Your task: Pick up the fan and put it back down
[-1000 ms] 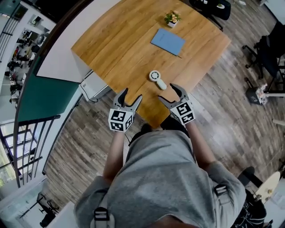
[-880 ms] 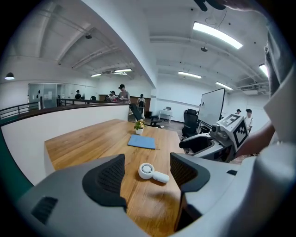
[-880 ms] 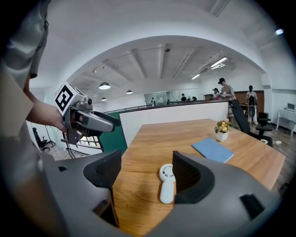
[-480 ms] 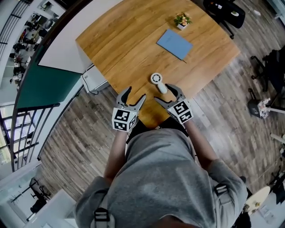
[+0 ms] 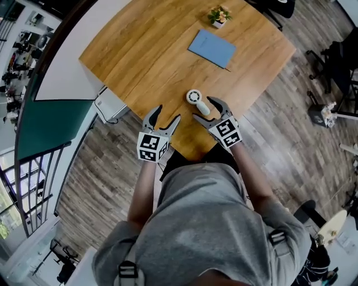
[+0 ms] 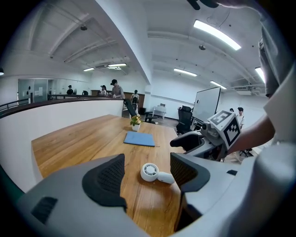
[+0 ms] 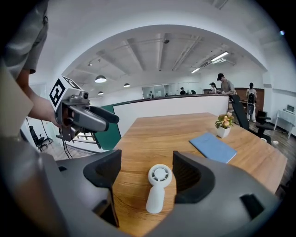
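Observation:
A small white hand fan (image 5: 198,101) lies flat on the wooden table (image 5: 145,56) near its front corner, round head away from me, handle toward me. It shows between the jaws in the right gripper view (image 7: 157,187) and the left gripper view (image 6: 155,173). My right gripper (image 5: 204,110) is open, its jaws on either side of the fan's handle without touching it. Left of the fan, my left gripper (image 5: 166,113) hovers open and empty over the table's near edge.
A blue notebook (image 5: 211,48) lies farther back on the table, and a small potted plant (image 5: 218,15) stands beyond it. A white unit (image 5: 107,107) sits by the table's left edge. Office chairs and people are in the background.
Both grippers have moved forward and lower over the table. The right gripper's jaws now straddle the fan's handle. The fan has not moved.

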Motion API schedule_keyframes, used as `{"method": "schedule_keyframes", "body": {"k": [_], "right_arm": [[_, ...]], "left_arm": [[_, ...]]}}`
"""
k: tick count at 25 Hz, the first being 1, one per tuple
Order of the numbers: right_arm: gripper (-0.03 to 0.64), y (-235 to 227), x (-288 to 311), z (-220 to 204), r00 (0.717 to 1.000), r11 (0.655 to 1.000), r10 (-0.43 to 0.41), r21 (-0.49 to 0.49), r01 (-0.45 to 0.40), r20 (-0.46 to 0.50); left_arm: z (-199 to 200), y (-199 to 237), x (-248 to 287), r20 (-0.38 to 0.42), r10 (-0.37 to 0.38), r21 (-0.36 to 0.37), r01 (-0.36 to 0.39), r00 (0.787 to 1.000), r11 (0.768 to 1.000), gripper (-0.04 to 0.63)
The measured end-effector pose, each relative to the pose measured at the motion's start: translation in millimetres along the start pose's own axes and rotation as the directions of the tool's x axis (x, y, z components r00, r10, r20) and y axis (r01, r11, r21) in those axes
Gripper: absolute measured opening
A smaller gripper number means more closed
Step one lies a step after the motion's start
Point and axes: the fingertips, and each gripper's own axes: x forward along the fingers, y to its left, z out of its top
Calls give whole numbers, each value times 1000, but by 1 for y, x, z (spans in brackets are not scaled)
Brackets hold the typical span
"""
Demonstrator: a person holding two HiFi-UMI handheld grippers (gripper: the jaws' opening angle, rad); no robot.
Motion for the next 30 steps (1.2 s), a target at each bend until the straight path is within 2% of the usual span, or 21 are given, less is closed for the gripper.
{"method": "schedule_keyframes", "body": {"k": [11, 22, 30], "right_arm": [[356, -13, 30, -31, 997, 999, -43, 27, 44, -58], [356, -32, 68, -58, 995, 997, -57, 50, 61, -82], [357, -32, 89, -80, 992, 997, -62, 43, 67, -109]], "left_arm": [[-20, 7, 27, -34, -86, 5, 86, 996, 996, 310], [-52, 28, 49, -87, -93, -7, 92, 992, 996, 311], [-60, 29, 59, -102, -102, 1, 102, 990, 995, 310]]}}
